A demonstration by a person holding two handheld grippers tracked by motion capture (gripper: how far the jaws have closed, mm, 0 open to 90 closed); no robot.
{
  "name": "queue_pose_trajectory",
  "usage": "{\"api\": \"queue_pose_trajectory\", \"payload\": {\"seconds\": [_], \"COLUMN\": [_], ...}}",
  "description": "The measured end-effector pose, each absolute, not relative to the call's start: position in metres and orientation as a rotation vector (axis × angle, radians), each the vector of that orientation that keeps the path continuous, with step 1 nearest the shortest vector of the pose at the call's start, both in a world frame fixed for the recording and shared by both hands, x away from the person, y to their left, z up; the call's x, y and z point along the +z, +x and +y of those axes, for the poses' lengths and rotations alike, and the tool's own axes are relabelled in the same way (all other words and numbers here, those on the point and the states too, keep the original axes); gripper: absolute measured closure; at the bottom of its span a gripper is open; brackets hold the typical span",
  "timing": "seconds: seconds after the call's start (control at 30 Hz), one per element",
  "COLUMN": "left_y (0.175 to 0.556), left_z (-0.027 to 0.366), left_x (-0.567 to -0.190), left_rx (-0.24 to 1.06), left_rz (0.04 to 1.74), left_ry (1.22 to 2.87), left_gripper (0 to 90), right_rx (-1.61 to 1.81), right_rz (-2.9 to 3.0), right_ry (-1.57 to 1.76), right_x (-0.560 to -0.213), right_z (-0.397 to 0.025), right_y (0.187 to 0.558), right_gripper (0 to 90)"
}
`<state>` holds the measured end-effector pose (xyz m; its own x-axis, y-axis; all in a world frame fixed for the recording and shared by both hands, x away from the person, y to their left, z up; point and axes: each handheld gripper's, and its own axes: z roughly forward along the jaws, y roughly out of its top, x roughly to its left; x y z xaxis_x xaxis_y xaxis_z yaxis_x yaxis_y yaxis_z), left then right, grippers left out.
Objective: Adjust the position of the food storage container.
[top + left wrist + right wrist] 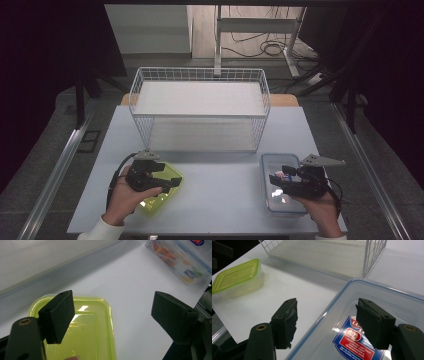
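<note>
Held wide open, the left gripper (167,175) is poised over the green lidded container (161,192), one jaw above the lid and the other out over the bare table (220,185); nothing is clamped. The spread is presumably kept so that the container's near corner can be straddled before any closing. On the other side, the right gripper (278,178) is likewise held apart, its jaws set astride the long rim of the clear blue-rimmed container (280,205) (a printed label (357,343) is seen on its lid), one jaw outside the edge and one above the lid. Both containers rest on the table at its near edge, well apart from each other. Behind them the white wire basket (200,75) stands with its open side facing the person, probably as the destination, so each container is approached from the front.
</note>
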<state>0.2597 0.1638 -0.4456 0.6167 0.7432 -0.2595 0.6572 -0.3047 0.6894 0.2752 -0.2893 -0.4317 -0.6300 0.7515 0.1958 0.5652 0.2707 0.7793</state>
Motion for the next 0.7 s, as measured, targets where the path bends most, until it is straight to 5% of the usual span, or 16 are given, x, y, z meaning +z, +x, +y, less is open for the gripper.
{"api": "queue_pose_trajectory", "payload": {"seconds": [0.43,0.7], "left_y": [0.257,0.259], "left_z": [0.176,0.175], "left_x": [-0.444,-0.444], "left_rx": [0.141,0.153], "left_rz": [1.106,1.096], "left_ry": [2.013,2.034], "left_gripper": [18.3,17.0], "right_rx": [1.190,1.110], "right_rz": [2.309,2.211], "right_ry": [1.276,1.414], "right_x": [-0.429,-0.428], "right_z": [-0.304,-0.354], "right_y": [0.272,0.260], "right_gripper": [36.8,41.1]}}
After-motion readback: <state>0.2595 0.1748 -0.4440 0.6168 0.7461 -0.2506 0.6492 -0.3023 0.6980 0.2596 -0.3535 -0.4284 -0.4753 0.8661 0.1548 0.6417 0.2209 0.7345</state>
